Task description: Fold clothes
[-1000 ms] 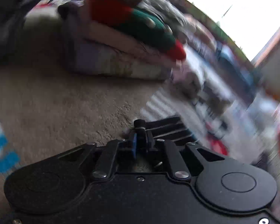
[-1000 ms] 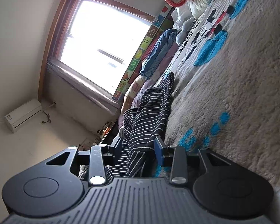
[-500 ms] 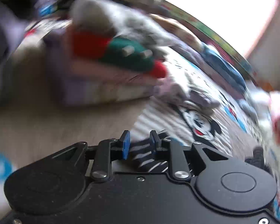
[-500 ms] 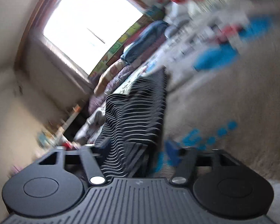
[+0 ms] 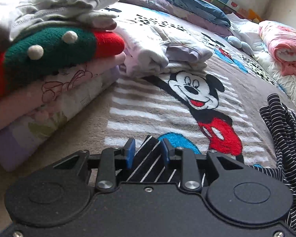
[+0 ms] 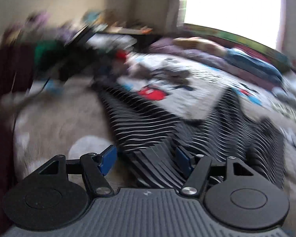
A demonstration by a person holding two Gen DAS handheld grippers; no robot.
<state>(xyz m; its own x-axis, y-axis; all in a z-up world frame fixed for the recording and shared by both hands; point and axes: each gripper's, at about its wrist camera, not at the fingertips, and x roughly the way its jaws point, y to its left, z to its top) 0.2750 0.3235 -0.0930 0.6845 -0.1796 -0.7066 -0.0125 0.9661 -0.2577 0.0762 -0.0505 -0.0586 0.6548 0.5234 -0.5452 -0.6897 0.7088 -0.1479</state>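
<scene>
Two grippers, one striped garment (image 5: 282,138), and it's lying on the Mickey blanket (image 5: 148,108) so you've got a flat surface to fold on. That tall stack of folded clothes (image 5: 55,63) sits off to the side, likely where this one ends up.

Your left gripper (image 5: 148,153) has a corner of the stripes between its blue pads (image 5: 130,154), but the jaws are opening and there's visible slack either side, so I'd call that let go, not held. Looks like you laid that corner down on purpose.

Your right gripper (image 6: 146,159) view is badly smeared. Its jaws stand wide, narrowing a bit, with striped cloth running between them and no pad pressing on it as far as I can tell.

Both grippers tilt down toward the bed at a moderate angle.
</scene>
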